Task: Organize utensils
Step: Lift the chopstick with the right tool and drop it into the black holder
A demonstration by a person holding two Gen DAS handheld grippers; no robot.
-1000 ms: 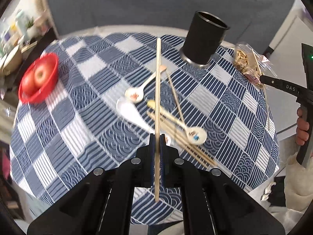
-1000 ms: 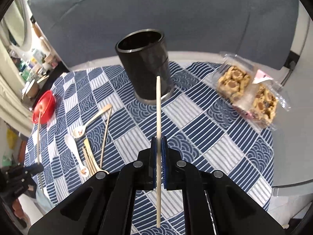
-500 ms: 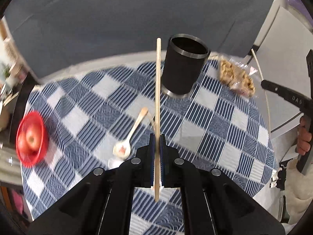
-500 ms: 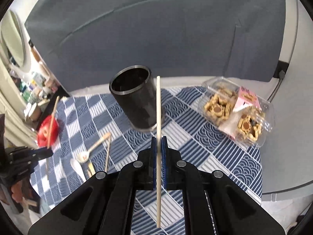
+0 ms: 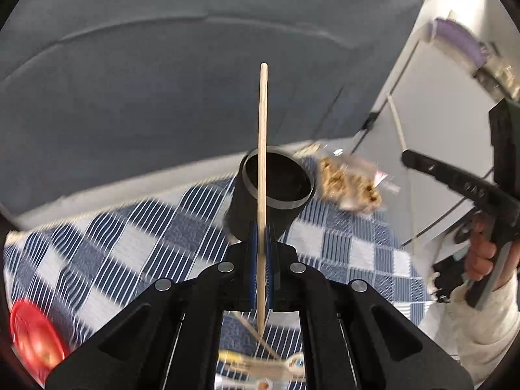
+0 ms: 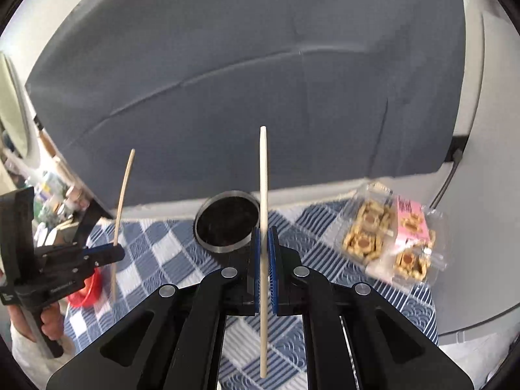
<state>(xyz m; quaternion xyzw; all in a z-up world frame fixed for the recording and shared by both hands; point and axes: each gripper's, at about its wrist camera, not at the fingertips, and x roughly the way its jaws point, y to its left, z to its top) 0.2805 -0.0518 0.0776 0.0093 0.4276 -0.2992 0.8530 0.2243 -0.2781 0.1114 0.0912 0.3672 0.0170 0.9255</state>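
Left gripper [image 5: 261,250] and right gripper [image 6: 264,253] fingers each clamp one upright chopstick [image 5: 262,162] near black holder [image 6: 227,221].

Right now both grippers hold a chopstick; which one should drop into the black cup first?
Probably right. The right gripper holds its chopstick beside the black cup, whose mouth faces its camera. The left gripper sees the cup more side-on, likely lower.

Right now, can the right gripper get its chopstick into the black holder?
Probably yes. The right gripper holds its chopstick above the black holder, whose mouth is open and looks empty. The left gripper is off to the side.
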